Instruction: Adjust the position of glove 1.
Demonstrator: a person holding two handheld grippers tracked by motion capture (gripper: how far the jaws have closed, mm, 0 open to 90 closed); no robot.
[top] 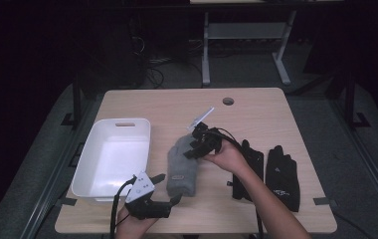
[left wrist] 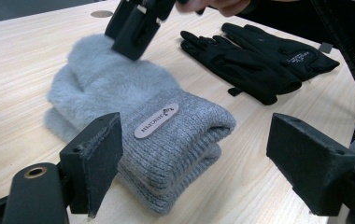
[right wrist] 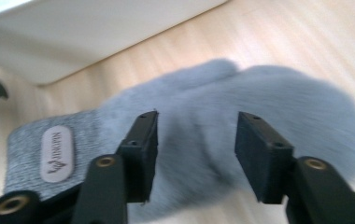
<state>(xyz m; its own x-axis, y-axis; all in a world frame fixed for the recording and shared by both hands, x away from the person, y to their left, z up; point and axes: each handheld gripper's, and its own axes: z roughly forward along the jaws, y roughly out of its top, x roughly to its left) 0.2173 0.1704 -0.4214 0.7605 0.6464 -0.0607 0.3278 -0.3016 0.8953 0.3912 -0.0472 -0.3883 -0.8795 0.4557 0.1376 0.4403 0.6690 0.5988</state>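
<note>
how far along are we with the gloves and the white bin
Nothing looks put away yet: the white bin appears empty. In hand: the right hand-held gripper hangs open over the fuzzy end of the grey mittens, and the left hand-held gripper is open near their cuff. Left, if the bin is the goal: the mittens and the black gloves.

The desk (top: 256,114) is pale wood with a fine straight grain. The bin (top: 142,137) on it is plain white. The fuzzy mittens (left wrist: 119,93) are soft grey, with ribbed cuffs of a slightly darker grey and a beige oval label (left wrist: 156,120) bearing dark lettering. The two gloves (left wrist: 255,58) are black with small white print. Both claws, left (left wrist: 213,154) and right (right wrist: 196,149), are matte black with brass-coloured rivets.
</note>
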